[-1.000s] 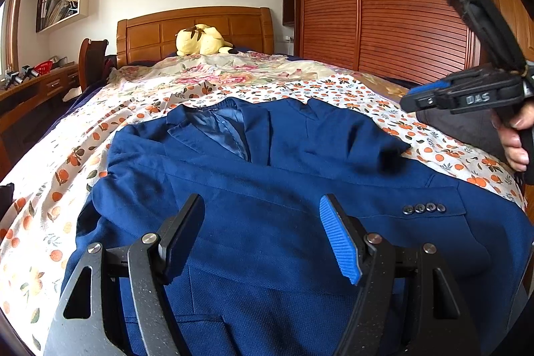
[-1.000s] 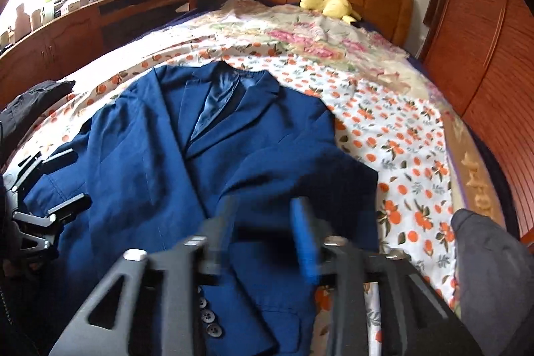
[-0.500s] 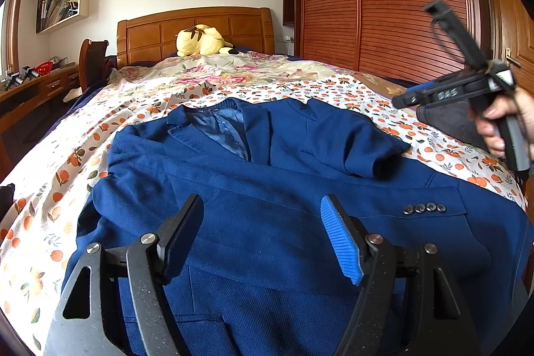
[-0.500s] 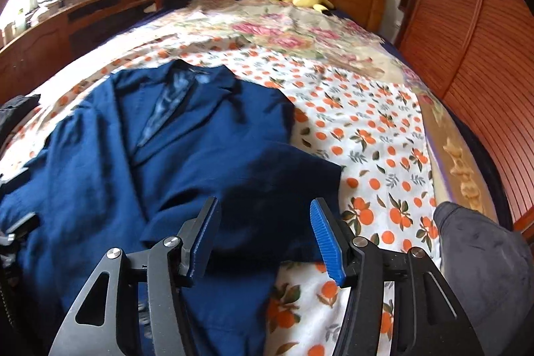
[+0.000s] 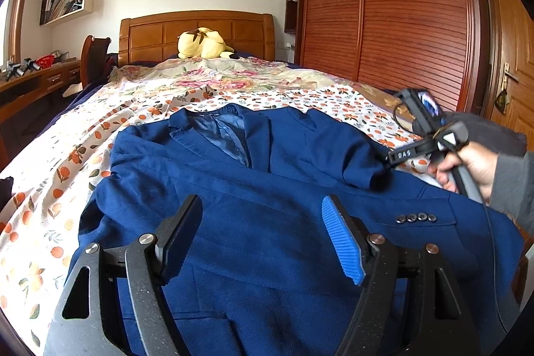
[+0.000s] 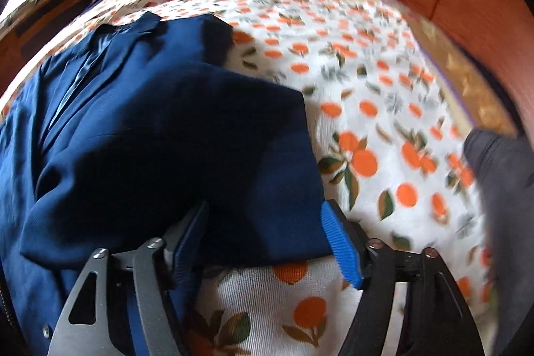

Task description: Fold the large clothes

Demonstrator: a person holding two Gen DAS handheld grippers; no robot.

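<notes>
A navy blue blazer (image 5: pixel 267 189) lies face up on the bed, collar toward the headboard. One sleeve (image 6: pixel 233 139) is folded across its front. My left gripper (image 5: pixel 262 232) hovers open over the blazer's lower front, with nothing between its fingers. My right gripper (image 6: pixel 263 232) points down at the end of the folded sleeve. Its jaws are opening; the sleeve's edge lies between the pads, which do not press on it. In the left wrist view a hand (image 5: pixel 467 165) holds that gripper at the blazer's right side, near a row of cuff buttons (image 5: pixel 415 217).
An orange-print sheet (image 6: pixel 367 122) covers the bed. A yellow plush toy (image 5: pixel 203 44) sits by the wooden headboard (image 5: pixel 150 32). A dark grey garment (image 6: pixel 500 189) lies at the bed's right edge. A wardrobe (image 5: pixel 383 5) stands right, a desk (image 5: pixel 33 82) left.
The right gripper has come down and moved right to the end of the folded sleeve, and its jaws have widened. The left gripper has stayed put.
</notes>
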